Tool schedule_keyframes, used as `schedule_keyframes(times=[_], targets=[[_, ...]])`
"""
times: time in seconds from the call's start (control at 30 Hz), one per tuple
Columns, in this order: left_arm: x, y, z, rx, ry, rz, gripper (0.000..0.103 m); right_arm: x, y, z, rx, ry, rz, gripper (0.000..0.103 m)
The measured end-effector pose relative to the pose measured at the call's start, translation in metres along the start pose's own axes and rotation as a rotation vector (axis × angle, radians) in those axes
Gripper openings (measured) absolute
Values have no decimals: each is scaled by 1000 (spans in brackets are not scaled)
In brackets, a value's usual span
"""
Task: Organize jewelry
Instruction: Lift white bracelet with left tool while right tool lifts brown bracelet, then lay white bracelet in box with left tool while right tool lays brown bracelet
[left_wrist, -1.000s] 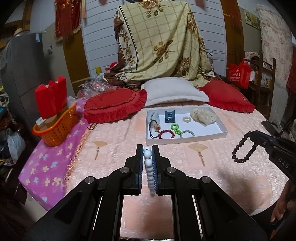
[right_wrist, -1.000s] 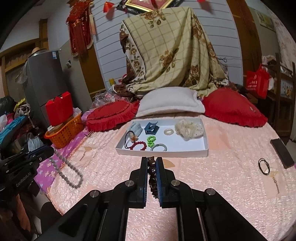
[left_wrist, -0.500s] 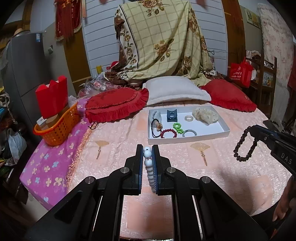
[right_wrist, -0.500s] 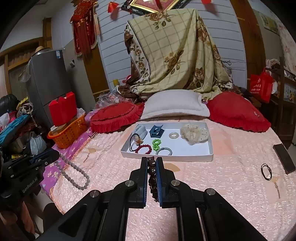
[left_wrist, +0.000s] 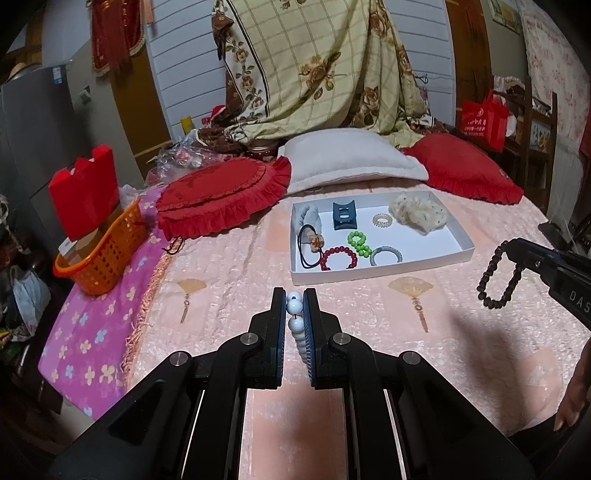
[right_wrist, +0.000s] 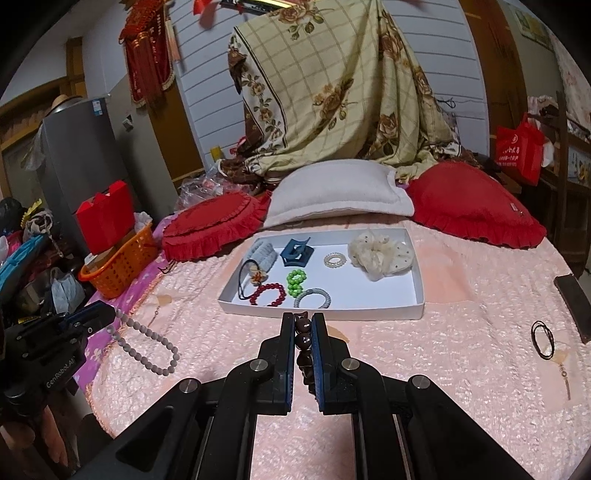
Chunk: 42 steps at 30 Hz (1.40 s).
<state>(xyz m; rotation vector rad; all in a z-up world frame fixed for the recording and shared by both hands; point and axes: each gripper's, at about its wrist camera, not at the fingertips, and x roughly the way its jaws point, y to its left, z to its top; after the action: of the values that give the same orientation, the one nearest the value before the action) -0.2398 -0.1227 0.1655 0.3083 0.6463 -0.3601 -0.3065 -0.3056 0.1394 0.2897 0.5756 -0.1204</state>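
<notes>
My left gripper (left_wrist: 294, 297) is shut on a white bead bracelet (left_wrist: 295, 325), held above the pink bedspread in front of the white tray (left_wrist: 461, 236). From the right wrist view the bracelet hangs as a grey-white loop (right_wrist: 147, 350) from the left gripper (right_wrist: 107, 314). My right gripper (right_wrist: 303, 321) is shut on a dark brown bead bracelet (right_wrist: 303, 341), just short of the tray's near wall (right_wrist: 369, 314). That bracelet hangs in a loop (left_wrist: 496, 280) in the left wrist view. The tray holds a red bracelet (right_wrist: 268, 294), green beads (right_wrist: 295, 282), a grey coil (right_wrist: 313, 298), a blue clip (right_wrist: 296, 253) and a cream scrunchie (right_wrist: 382, 256).
Red cushions (left_wrist: 221, 199) and a white pillow (left_wrist: 351, 158) lie behind the tray. An orange basket (left_wrist: 107, 254) stands at the bed's left edge. A black hair tie (right_wrist: 543, 338) and a dark phone (right_wrist: 574, 306) lie on the bed at right.
Both grippers have moved forward toward the tray with their bracelets still held; the tray looks larger and closer in both views.
</notes>
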Motion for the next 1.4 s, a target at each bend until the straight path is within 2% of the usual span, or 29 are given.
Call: schedule_keyframes(times=[0.2,0.37,0.6,0.77,0.97,1.17,1.3,1.4], targets=[[26,-9,14,26,25,-20,8,22,-15,12,8,19,-11,8],[40,-15,31,37,33,-68,8,33,-26,22,19,22,-17,8],[56,-18,77,56,39,-196,8,49,-47,46,15,30,-56,8],[70,-25,107,79,53,-261,8,65,-67,62,24,46,-83,8],[105,-57,140,116,71,-324,8,97,-91,71,77,96,-74,8],[159,-87,157,70,158,-405,8,126,-106,69,125,141,-58,8],[201,-111,158,13,252,-487,8,141,-111,65,131,162,-56,8],[217,-126,156,3,288,-535,8,150,-114,62,123,168,-68,8]])
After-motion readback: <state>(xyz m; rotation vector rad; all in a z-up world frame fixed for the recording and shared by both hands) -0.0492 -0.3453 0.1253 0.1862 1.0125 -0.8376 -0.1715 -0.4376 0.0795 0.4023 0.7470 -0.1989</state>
